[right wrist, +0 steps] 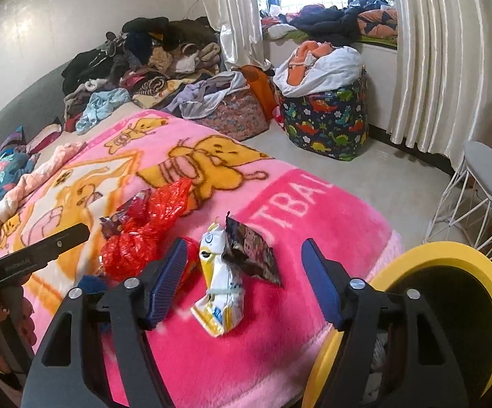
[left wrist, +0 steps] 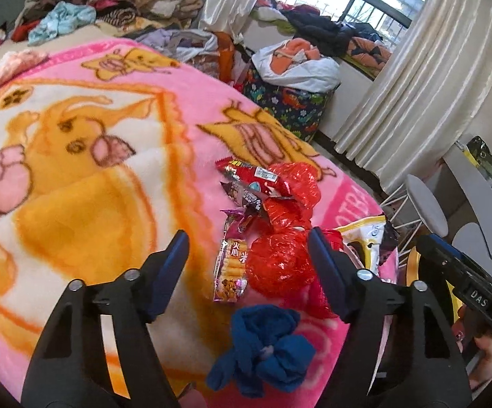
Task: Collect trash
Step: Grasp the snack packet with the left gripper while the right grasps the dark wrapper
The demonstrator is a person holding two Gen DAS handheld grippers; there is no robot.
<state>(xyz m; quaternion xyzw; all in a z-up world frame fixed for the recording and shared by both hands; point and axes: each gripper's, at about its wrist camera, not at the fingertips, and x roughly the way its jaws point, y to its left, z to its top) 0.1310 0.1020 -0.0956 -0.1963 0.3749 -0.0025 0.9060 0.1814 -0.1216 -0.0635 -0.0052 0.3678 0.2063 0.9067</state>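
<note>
Trash lies on a pink cartoon blanket (left wrist: 76,176). My left gripper (left wrist: 249,238) is open and empty, just above a purple biscuit wrapper (left wrist: 230,265) and a crumpled red plastic bag (left wrist: 280,261). More snack wrappers (left wrist: 246,183) lie beyond. My right gripper (right wrist: 242,255) is open and empty, its jaws on either side of a yellow-white wrapper (right wrist: 220,292) and a dark foil wrapper (right wrist: 256,251). A yellow-rimmed bin (right wrist: 450,309) stands at the bed's edge to the right. The red bag also shows in the right wrist view (right wrist: 144,231).
A blue sock bundle (left wrist: 263,350) lies near my left gripper. Clothes are piled at the bed's far end (right wrist: 144,64). A dinosaur-print basket (right wrist: 324,115) and a white wire stool (right wrist: 477,197) stand on the floor by the curtains.
</note>
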